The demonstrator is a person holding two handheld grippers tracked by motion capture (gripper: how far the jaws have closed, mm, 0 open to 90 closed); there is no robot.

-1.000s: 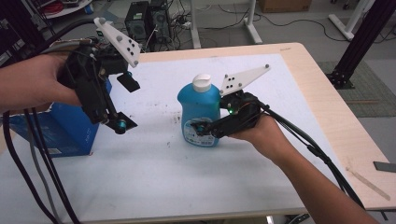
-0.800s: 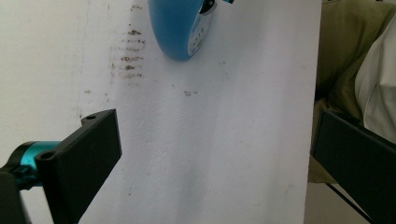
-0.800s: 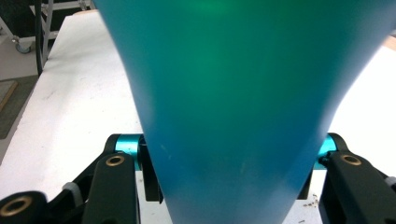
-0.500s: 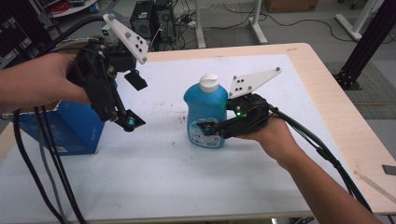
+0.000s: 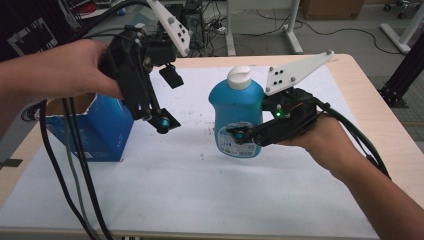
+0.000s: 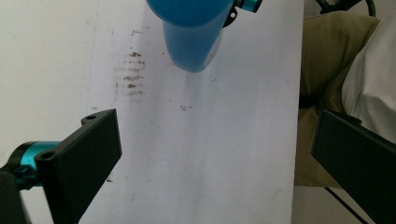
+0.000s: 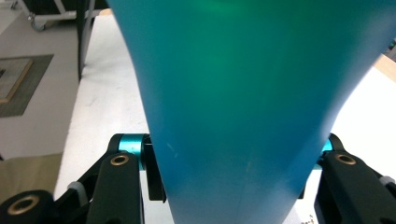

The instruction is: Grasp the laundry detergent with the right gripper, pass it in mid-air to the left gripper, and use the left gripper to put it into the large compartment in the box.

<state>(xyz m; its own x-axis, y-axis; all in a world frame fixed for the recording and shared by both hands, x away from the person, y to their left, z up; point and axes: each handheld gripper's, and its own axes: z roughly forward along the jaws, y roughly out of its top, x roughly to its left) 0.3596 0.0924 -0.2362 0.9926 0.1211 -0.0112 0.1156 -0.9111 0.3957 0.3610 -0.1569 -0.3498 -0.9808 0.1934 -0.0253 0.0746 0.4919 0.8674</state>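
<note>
A blue bottle [image 5: 237, 107] with a white cap [image 5: 239, 77] and a label low on its front hangs just above the white table cover, held upright. My right gripper [image 5: 245, 134] is shut on its lower body from the right. In the right gripper view the bottle [image 7: 233, 93] sits pressed between the two black jaws of the right gripper [image 7: 233, 186]. My left gripper [image 5: 167, 100] hovers open to the bottle's left, jaws pointing down, nothing in them. In the left gripper view the left gripper [image 6: 210, 154] has bare table between its jaws, and the bottle's base [image 6: 191, 37] floats farther off.
An open blue cardboard box [image 5: 100, 127] stands at the table's left, below my left hand. White paper [image 5: 200, 190] covers the wooden table. Cables trail from both grippers. The person's trousers [image 6: 322, 70] lie past the table edge.
Both hands have risen. The bottle has come up off the table in the right gripper. The left gripper has lifted a little and stayed open.
</note>
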